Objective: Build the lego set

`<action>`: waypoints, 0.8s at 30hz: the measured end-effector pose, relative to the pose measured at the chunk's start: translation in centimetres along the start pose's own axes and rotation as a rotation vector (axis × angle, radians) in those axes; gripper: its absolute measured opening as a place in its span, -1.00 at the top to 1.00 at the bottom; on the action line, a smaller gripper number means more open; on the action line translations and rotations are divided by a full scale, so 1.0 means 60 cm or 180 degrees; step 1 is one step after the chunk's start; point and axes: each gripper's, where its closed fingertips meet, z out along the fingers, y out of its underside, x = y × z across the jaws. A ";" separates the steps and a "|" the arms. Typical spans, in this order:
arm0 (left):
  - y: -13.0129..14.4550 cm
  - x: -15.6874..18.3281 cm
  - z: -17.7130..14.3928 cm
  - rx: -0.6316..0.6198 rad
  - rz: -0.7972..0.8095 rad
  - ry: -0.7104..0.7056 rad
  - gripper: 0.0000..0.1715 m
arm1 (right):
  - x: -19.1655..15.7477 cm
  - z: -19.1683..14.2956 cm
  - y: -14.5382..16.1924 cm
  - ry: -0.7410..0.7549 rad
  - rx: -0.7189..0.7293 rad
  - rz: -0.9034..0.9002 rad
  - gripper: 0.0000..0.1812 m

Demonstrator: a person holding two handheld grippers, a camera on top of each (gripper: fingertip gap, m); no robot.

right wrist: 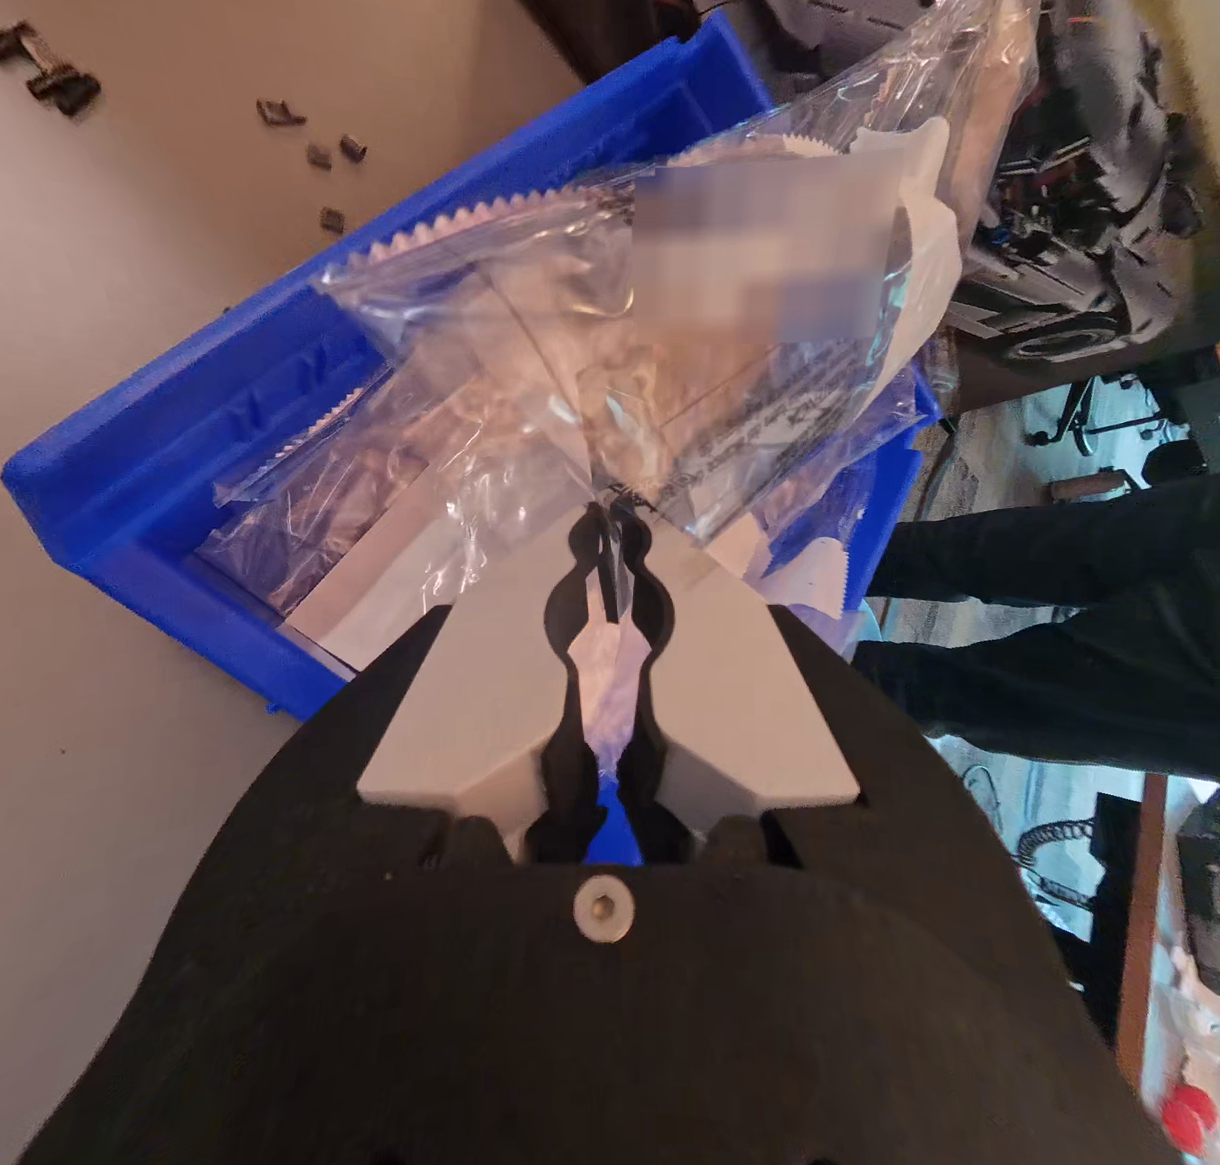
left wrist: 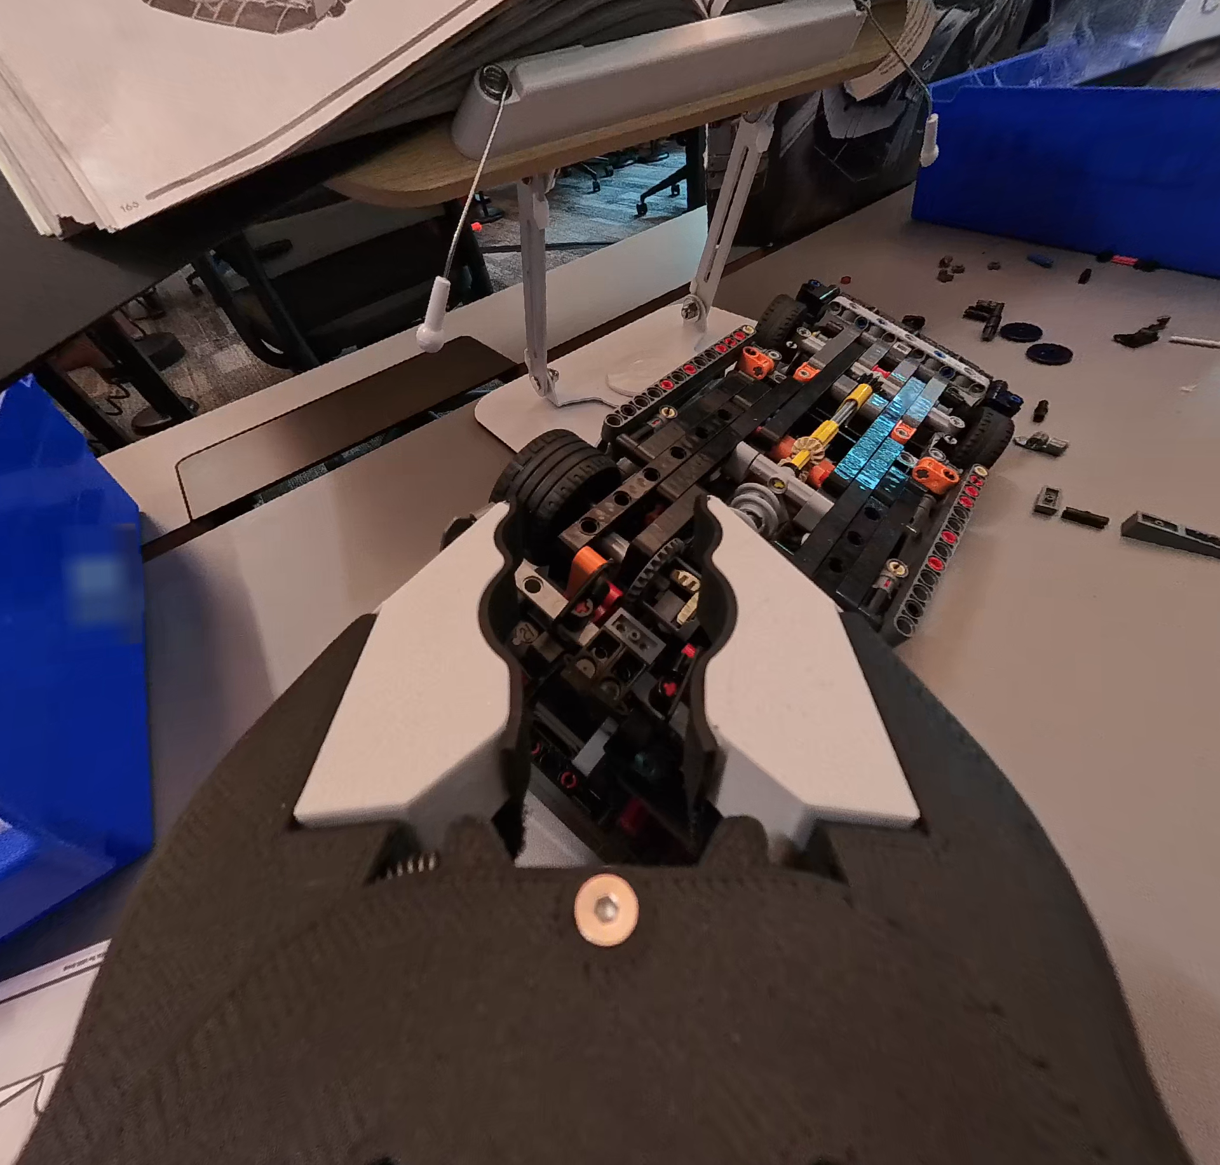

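A partly built black lego car chassis (left wrist: 825, 446) with wheels, orange connectors and a yellow axle lies on the grey table (left wrist: 1023, 704). My left gripper (left wrist: 607, 519) is closed around the chassis's near end, which fills the gap between the fingers. My right gripper (right wrist: 610, 519) is shut on a clear plastic bag (right wrist: 561, 341) with a white label. It holds the bag above a blue bin (right wrist: 198, 446) that contains more clear bags.
An open instruction book (left wrist: 198, 77) rests on a stand (left wrist: 660, 57) behind the chassis. Blue bins stand at the far right (left wrist: 1069, 169) and the left (left wrist: 59, 638). Small loose pieces (left wrist: 1083, 516) lie right of the chassis, and more (right wrist: 59, 83) beside the bin. A person's legs (right wrist: 1056, 605) are at the table edge. My hands' fingertips stand some 60 cm from each other.
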 end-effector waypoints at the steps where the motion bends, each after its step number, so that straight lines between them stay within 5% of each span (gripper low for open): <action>1: 0.000 0.000 0.000 -0.0001 -0.0002 0.0000 0.43 | 0.006 -0.003 -0.001 -0.0005 0.0048 0.0070 0.96; 7: 0.002 -0.001 0.001 -0.0008 -0.0016 -0.0003 0.43 | 0.033 -0.025 -0.019 -0.0196 0.0483 0.0568 0.98; 17: 0.004 -0.003 0.001 -0.0018 -0.0027 0.0004 0.43 | -0.033 0.019 0.031 -0.0558 -0.0168 -0.0141 0.91; 24: 0.003 -0.001 0.001 -0.0027 0.0006 0.0010 0.42 | -0.094 0.055 0.075 -0.0905 -0.0895 -0.0280 0.32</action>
